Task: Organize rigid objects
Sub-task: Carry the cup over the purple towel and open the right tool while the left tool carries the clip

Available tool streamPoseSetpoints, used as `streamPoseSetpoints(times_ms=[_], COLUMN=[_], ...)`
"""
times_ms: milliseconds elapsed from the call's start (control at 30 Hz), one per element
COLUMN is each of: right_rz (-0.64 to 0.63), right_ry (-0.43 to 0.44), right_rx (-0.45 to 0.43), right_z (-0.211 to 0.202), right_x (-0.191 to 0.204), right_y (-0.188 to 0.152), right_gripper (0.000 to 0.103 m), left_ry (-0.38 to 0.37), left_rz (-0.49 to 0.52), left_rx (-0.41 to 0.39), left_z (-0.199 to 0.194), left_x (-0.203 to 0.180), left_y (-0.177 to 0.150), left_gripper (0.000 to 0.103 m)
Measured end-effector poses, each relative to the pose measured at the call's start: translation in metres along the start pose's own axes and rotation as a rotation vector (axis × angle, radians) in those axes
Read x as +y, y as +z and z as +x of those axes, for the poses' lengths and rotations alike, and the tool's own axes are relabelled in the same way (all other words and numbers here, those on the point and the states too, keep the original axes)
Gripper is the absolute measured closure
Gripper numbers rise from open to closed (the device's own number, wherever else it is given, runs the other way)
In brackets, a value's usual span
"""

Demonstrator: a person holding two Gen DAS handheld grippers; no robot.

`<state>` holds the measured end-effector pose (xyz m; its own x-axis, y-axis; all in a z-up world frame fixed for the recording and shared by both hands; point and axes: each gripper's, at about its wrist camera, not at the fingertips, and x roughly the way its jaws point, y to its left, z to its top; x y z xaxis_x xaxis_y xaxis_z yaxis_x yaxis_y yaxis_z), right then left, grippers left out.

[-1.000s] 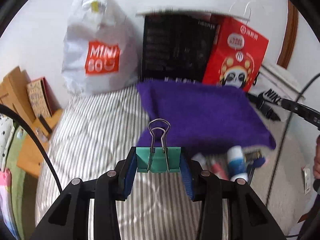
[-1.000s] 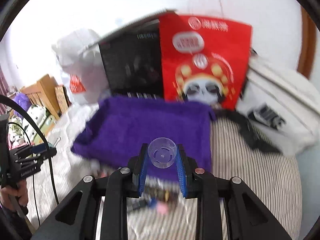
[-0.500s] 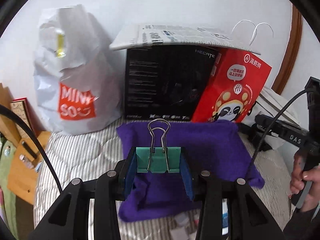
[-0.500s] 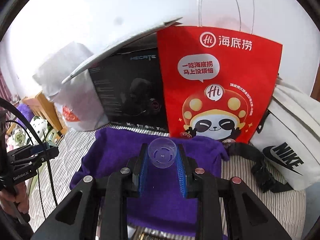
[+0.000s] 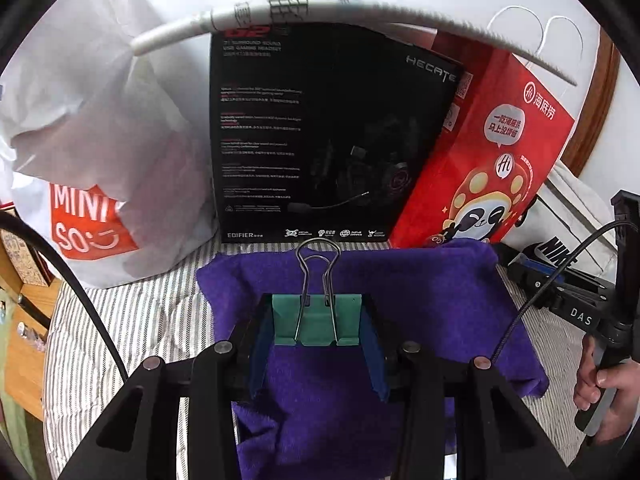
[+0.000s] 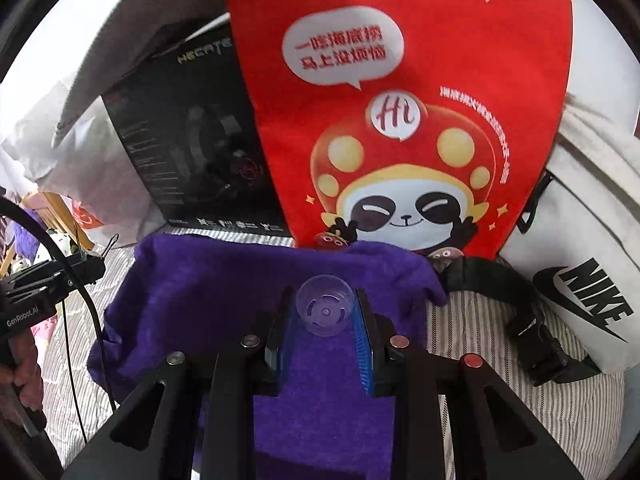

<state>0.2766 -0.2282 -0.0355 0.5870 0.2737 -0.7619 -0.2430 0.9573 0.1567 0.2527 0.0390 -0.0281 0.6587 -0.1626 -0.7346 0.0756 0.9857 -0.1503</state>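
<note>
Both sets of tongs are loaded and neither item is down yet, so the sort looks mid-delivery. Nearest in, the left tongs (image 5: 318,328) are clamped on a green binder clip (image 5: 316,320), its body pinched between the blue pads and its wire handles standing up past the tips. The right tongs (image 6: 326,318) are clamped on a small clear plastic cup (image 6: 326,311), its mouth facing the camera, held right at the fingertips. Under both, the purple cloth (image 5: 420,300) lies spread on the striped bed (image 5: 132,320), with clip and cup hanging above it rather than touching it. I'd judge the cloth to be the drop zone, and no item is visible on its bare part. Behind the cloth stand the black headset box (image 5: 320,140) and the red panda bag (image 6: 400,100). Left of the cloth sits a white Miniso bag (image 5: 92,160), and right of it a white Nike bag (image 6: 580,260).
</note>
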Motion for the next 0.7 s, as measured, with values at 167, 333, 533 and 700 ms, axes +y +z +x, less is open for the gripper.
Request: streamPoseSetpoints(times_ms=[167, 333, 533, 700], right_rz=[-0.008, -0.002, 0.020, 0.045], right_ry=[-0.010, -0.034, -0.042, -0.058], right_rx=[0.018, 0.055, 0.122, 0.151], right_z=[0.018, 0.046, 0.072, 0.084], right_x=[-0.006, -0.007, -0.009, -0.014], right_y=[-0.003, -0.008, -0.017, -0.019], right_gripper=[0.076, 0.076, 0.076, 0.076], left_ry=[-0.007, -0.013, 0.000, -0.011], left_rz=[-0.007, -0.025, -0.038, -0.042], left_rx=[0.033, 0.045, 0.076, 0.098], left_z=[0.015, 0.022, 0.034, 0.043], left_x=[0.005, 0.014, 0.025, 0.028], left_y=[-0.003, -0.004, -0.008, -0.011], left_gripper=[0.064, 0.064, 0.064, 0.064])
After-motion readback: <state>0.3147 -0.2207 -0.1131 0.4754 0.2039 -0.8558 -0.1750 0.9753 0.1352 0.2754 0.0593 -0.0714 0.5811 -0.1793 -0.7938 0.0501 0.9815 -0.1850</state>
